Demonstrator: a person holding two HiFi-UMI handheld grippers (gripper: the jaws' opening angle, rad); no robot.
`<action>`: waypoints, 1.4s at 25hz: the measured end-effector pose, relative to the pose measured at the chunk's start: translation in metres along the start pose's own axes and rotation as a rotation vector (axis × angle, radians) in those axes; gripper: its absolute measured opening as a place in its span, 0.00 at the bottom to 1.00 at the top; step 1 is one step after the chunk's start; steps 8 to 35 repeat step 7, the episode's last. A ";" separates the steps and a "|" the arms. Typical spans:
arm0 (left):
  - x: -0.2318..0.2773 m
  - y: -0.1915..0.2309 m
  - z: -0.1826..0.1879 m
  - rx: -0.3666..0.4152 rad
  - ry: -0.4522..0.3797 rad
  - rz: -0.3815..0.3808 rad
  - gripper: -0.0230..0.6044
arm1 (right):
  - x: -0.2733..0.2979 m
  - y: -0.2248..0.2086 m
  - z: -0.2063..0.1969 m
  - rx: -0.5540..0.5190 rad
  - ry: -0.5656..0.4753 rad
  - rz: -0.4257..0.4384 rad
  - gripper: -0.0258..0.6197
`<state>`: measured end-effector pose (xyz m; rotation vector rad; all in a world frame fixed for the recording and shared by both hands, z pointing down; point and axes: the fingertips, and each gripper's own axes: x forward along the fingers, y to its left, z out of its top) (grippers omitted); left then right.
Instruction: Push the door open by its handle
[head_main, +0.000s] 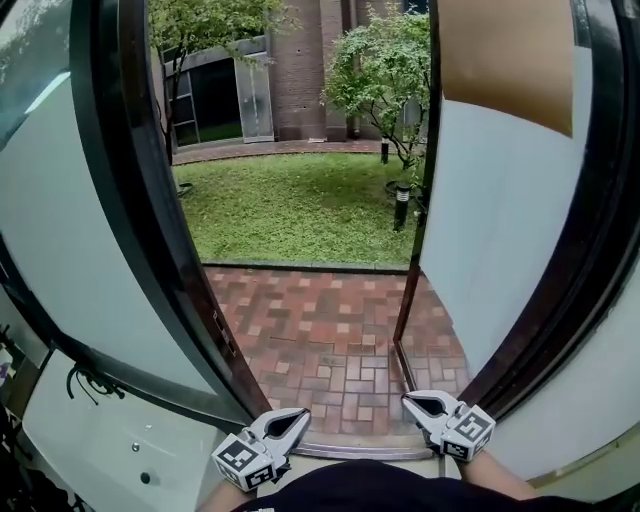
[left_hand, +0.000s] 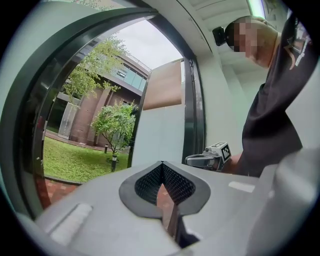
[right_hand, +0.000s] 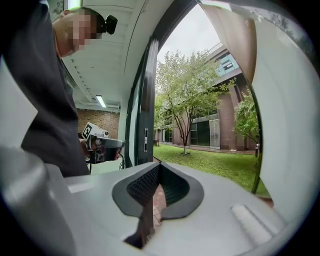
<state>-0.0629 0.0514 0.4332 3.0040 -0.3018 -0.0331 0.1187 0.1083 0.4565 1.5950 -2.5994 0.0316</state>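
Glass door (head_main: 500, 250) runs off frame; left gripper (head_main: 300, 415) and right gripper (head_main: 410, 400) press fingers together.

We are facing an open gap between the left dark-framed panel (head_main: 155, 250) and the right door (head_main: 490, 250), which is standing swung outward, and nothing is blocking the brick paving (head_main: 330, 330) straight ahead. Those two are closing in both sides, so we are finding free passage only down the middle. The lawn (head_main: 290, 205) and a short lamp post (head_main: 402, 205) are lying well beyond.

Brick paving (head_main: 330, 330), lawn (head_main: 290, 205), trees (head_main: 385, 70), building (head_main: 300, 70)
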 end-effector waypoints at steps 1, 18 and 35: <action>0.000 0.000 0.000 -0.001 0.000 0.005 0.03 | 0.000 -0.001 0.000 0.000 0.000 0.001 0.04; -0.001 0.001 -0.002 -0.012 -0.004 0.024 0.03 | -0.002 -0.007 -0.003 0.005 0.013 0.004 0.04; -0.001 0.001 -0.002 -0.012 -0.004 0.024 0.03 | -0.002 -0.007 -0.003 0.005 0.013 0.004 0.04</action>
